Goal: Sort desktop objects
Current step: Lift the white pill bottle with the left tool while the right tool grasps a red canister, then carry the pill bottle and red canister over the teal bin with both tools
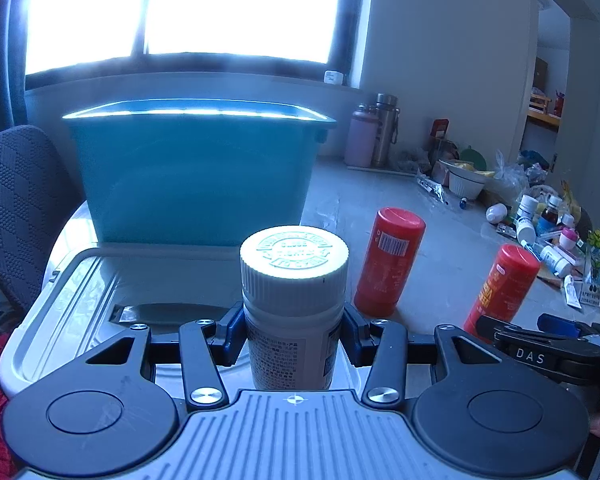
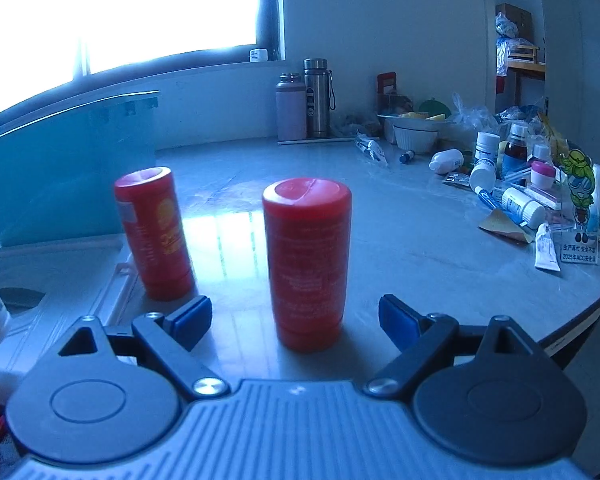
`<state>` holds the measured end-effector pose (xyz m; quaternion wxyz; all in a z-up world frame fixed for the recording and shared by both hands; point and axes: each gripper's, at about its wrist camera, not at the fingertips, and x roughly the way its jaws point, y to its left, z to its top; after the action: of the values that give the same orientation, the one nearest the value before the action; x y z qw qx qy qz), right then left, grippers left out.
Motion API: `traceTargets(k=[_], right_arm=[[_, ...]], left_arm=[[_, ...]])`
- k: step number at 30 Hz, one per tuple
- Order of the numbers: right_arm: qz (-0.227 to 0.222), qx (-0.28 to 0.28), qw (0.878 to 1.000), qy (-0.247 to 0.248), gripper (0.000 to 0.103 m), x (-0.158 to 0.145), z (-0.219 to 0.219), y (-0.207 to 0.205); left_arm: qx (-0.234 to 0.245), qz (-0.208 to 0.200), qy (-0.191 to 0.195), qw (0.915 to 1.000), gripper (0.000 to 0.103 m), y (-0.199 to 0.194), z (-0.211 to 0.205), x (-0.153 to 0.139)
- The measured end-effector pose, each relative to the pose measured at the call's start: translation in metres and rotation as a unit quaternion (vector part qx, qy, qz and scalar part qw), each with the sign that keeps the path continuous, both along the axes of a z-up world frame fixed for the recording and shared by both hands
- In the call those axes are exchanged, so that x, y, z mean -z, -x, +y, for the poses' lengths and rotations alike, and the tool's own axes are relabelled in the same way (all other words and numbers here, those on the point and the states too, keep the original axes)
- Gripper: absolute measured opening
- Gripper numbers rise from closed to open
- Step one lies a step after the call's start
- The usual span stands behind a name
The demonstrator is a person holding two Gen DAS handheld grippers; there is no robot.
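Observation:
My left gripper (image 1: 294,334) is shut on a white pill bottle (image 1: 294,300) with a ribbed white cap, held upright over a grey bin lid (image 1: 80,292). A teal storage bin (image 1: 196,168) stands just behind. Two red cylindrical cans (image 1: 390,260) (image 1: 500,288) stand on the table to the right. In the right wrist view, my right gripper (image 2: 296,320) is open, its blue pads either side of the nearer red can (image 2: 308,260) without touching it. The second red can (image 2: 152,232) stands further left, and the teal bin (image 2: 68,160) is behind it.
A clutter of medicine bottles, tubes and packets (image 2: 516,192) lies at the table's right side. A white bowl (image 2: 416,136), a pink flask (image 2: 290,106) and a steel flask (image 2: 316,96) stand at the back wall. A grey chair (image 1: 16,216) is at far left.

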<state>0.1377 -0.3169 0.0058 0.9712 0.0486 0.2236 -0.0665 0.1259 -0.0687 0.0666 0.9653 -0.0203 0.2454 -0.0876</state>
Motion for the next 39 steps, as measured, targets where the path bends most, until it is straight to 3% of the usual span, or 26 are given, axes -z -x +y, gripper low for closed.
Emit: traceTargets(k=[13, 14, 15, 16, 28, 39], right_arm=[[-0.005, 0.008, 1.000, 0.009, 0.091, 0.005, -0.006, -0.036], [-0.004, 0.007, 1.000, 0.009, 0.088, 0.004, -0.007, -0.037], [-0.003, 0.005, 1.000, 0.008, 0.058, 0.003, -0.007, -0.039], [-0.002, 0.003, 1.000, 0.008, 0.049, 0.003, -0.007, -0.040], [-0.003, -0.026, 0.999, 0.026, 0.049, -0.010, 0.008, -0.018], [-0.014, -0.038, 0.999, 0.031, 0.049, -0.027, 0.043, 0.042]], left_arm=[[-0.012, 0.008, 0.000, 0.9999, 0.048, -0.020, -0.004, 0.001], [-0.013, 0.008, 0.000, 0.9999, 0.048, -0.021, -0.004, 0.001], [-0.014, 0.009, 0.000, 0.9999, 0.048, -0.022, -0.004, 0.001], [-0.015, 0.009, 0.001, 0.9999, 0.048, -0.022, -0.003, 0.001], [-0.032, -0.004, 0.004, 0.9995, 0.048, -0.009, 0.010, -0.010], [-0.048, -0.015, 0.012, 0.9987, 0.048, 0.054, 0.050, -0.024]])
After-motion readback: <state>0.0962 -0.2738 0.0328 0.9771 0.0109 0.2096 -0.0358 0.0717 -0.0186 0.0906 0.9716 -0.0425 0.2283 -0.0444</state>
